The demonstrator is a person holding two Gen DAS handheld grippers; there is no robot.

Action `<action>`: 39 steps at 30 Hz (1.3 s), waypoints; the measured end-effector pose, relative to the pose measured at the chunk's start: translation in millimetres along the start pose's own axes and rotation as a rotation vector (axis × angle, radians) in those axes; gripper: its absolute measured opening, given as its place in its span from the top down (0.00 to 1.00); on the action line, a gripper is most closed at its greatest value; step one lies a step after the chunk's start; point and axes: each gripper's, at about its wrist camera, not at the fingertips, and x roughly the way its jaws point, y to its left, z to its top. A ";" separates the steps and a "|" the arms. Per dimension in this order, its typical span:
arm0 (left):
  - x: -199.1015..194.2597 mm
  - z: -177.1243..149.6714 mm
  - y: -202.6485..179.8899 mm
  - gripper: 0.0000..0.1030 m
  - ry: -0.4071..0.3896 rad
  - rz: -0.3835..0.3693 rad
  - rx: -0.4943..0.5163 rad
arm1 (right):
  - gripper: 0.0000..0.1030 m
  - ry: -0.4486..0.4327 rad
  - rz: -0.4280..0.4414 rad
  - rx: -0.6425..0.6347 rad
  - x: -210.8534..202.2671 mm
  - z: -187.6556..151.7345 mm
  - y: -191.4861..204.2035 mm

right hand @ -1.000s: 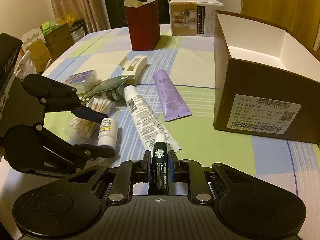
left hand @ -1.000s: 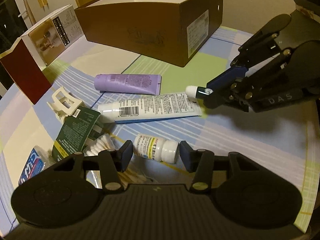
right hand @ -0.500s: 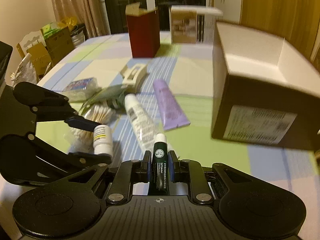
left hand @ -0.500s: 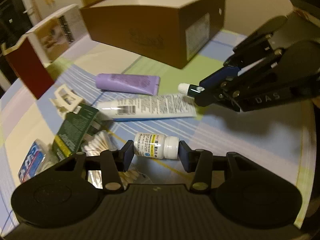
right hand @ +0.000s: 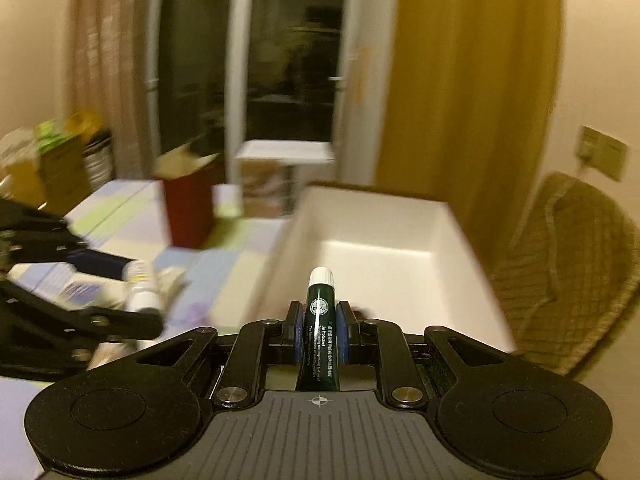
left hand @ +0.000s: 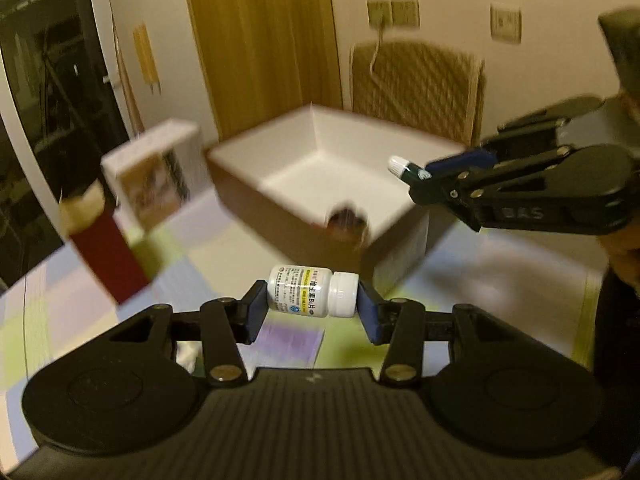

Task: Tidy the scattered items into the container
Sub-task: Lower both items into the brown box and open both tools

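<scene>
Between your left gripper's (left hand: pixel 312 307) jaws sits the pill bottle (left hand: pixel 313 291), clamped end to end, base against one pad and cap against the other, its long axis running straight across the gap. Just ahead of those jaws and a little below lies the open box (left hand: pixel 320 184), near rim toward you, white floor bare as far as the blur lets you see. Your right gripper (right hand: pixel 319 322) is nearer: its jaws are pinched on the green tube (right hand: pixel 320 320), tube pointing forward, white cap out over the box's interior. Left of the box stand a red carton (left hand: pixel 108 256) and a white carton (left hand: pixel 154 178), clear of both paths. Nothing blocks either drop, I'd judge.
</scene>
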 end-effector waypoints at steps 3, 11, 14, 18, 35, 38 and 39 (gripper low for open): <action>17.1 29.2 -10.7 0.59 -0.033 -0.015 -0.011 | 0.81 0.010 -0.024 0.014 13.0 12.2 -24.3; 70.4 66.8 -36.8 0.59 -0.036 -0.006 -0.002 | 0.81 0.069 -0.020 0.056 40.4 8.0 -64.4; 86.5 65.9 -46.4 0.59 -0.020 0.015 0.031 | 0.81 0.085 -0.017 0.073 46.0 0.7 -72.9; 99.8 61.3 -50.8 0.59 -0.001 0.019 0.042 | 0.81 0.096 -0.012 0.080 51.6 -4.8 -80.2; 98.3 64.5 -44.8 0.40 -0.028 0.065 0.028 | 0.81 0.104 0.004 0.067 63.0 -2.9 -79.8; 93.3 62.8 -41.0 0.40 -0.031 0.076 0.019 | 0.80 0.102 0.008 0.057 65.8 -0.1 -77.5; 91.4 61.8 -39.7 0.40 -0.031 0.078 0.016 | 0.80 0.103 0.011 0.054 67.2 0.5 -76.8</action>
